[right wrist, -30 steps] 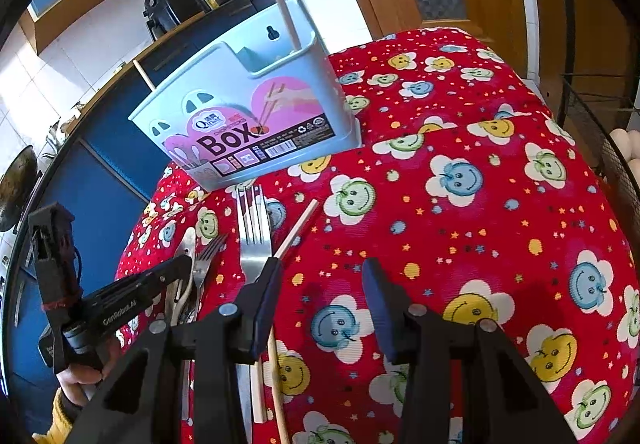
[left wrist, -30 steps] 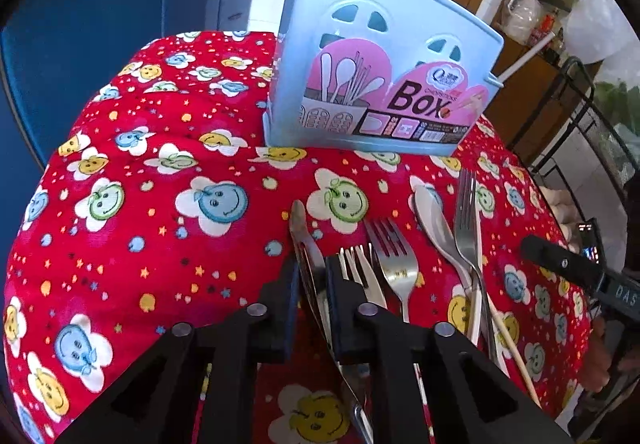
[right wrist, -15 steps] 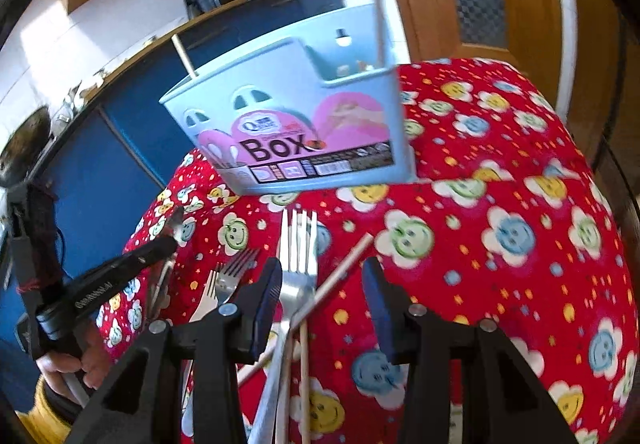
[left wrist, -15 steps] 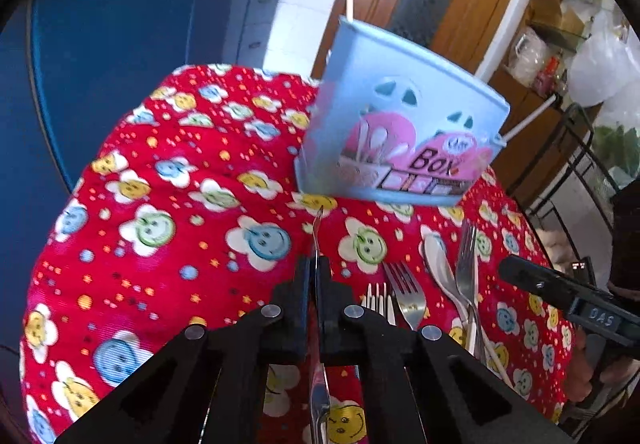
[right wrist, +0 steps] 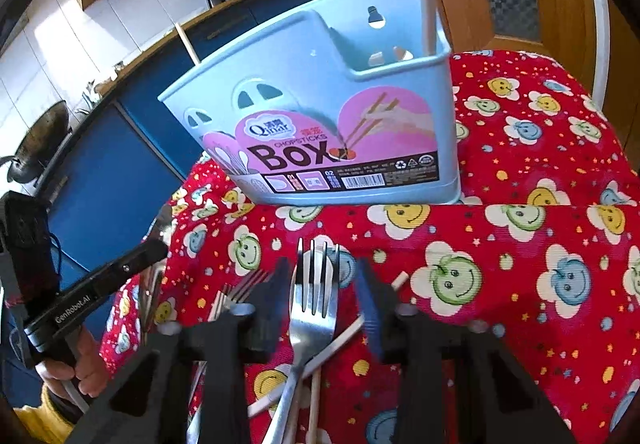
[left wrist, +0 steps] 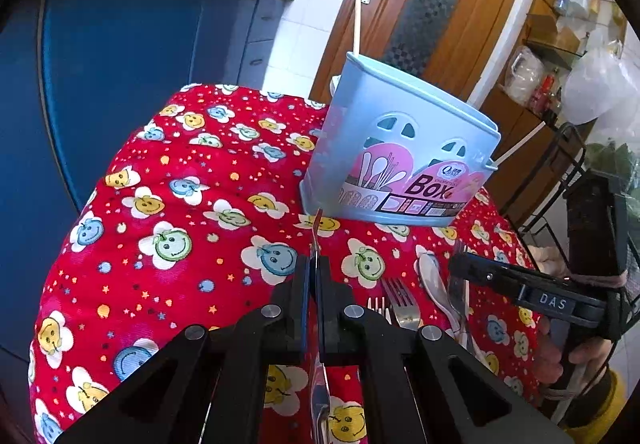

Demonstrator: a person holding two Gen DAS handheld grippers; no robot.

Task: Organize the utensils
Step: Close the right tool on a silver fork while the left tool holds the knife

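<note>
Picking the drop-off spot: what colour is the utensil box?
Light blue, pink label; right wrist view shows it best.

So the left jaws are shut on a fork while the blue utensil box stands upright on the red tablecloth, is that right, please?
Not quite: the left gripper is shut on a table knife, not a fork, as the left wrist view shows. The blue utensil box does stand upright on the red tablecloth.
</note>
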